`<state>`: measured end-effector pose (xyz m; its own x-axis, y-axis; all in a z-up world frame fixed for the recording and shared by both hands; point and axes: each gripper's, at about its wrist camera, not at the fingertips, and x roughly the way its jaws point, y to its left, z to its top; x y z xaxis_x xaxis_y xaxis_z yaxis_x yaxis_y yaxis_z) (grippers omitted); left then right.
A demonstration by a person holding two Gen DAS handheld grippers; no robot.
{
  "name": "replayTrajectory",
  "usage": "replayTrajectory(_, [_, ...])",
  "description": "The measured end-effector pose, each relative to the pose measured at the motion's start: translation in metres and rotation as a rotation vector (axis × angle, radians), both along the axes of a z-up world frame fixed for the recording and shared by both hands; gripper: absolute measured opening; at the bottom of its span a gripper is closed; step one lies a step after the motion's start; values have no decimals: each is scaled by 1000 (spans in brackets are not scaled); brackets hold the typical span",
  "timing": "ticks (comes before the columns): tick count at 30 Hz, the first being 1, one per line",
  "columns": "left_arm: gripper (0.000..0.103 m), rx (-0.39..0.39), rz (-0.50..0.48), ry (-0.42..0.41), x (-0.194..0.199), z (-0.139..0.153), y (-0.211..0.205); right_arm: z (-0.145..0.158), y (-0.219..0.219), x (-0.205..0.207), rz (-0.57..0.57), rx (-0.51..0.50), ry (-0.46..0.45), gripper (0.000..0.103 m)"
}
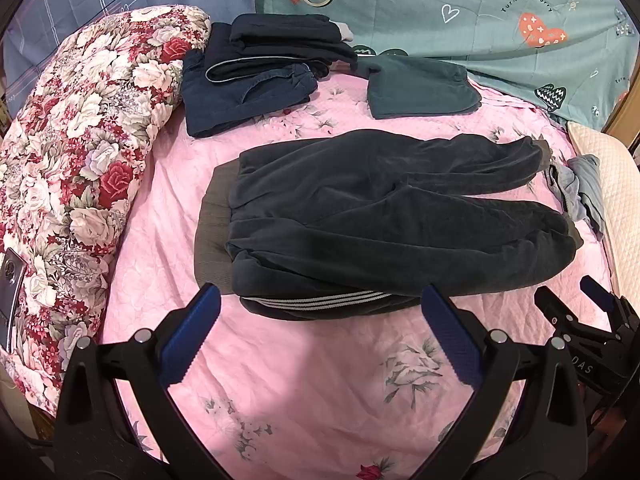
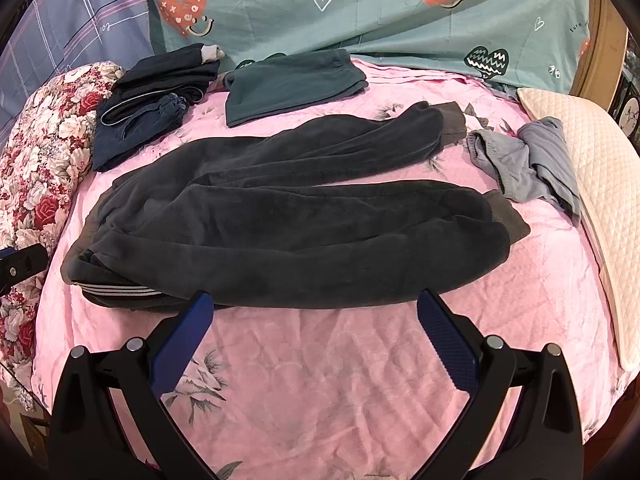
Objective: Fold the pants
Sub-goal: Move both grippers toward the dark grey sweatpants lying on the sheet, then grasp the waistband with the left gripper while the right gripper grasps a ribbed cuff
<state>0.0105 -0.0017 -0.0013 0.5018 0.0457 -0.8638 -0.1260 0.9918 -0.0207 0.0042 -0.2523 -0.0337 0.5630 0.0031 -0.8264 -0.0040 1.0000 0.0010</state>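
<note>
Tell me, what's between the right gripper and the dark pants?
Nothing but bare pink bedsheet. In the right wrist view, the open right gripper hovers just short of the dark pants, touching nothing.

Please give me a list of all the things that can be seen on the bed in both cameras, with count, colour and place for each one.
Spread pants: 1, dark grey, middle of the bed, legs apart, lying on a white-striped garment.
Striped garment: 1, dark with white stripes, under the pants' near edge.
Folded pile: 1 stack, navy and blue, far left.
Folded green garment: 1, dark green, far middle.
Crumpled cloth: 1 heap, grey-blue, right of the leg cuffs.
Floral quilt: 1, red and white, left edge.
Bedsheet: 1, pink.
Heart-print cover: 1, teal, at the back.
Quilted pillow: 1, cream, right edge.
Left gripper: 1, black with blue pads, open.
Right gripper: 1, same, open.
</note>
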Motion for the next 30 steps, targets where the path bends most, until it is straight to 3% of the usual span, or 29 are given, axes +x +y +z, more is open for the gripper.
replayTrajectory(13, [101, -7, -30, 22, 10, -12, 8, -11, -1, 4, -7, 1, 36, 102])
replayTrajectory(15, [101, -3, -24, 28, 16, -19, 22, -15, -2, 4, -12, 1, 52, 102])
replayTrajectory(20, [101, -58, 154, 94, 26, -55, 107, -27, -17, 4, -71, 32, 90, 102])
replayTrajectory(23, [100, -46, 212, 134, 27, -76, 140, -33, -21, 7, -100, 40, 112, 102])
replayTrajectory(30, [91, -15, 169, 196, 45, -106, 137, -38, -17, 13, -106, 38, 125, 102])
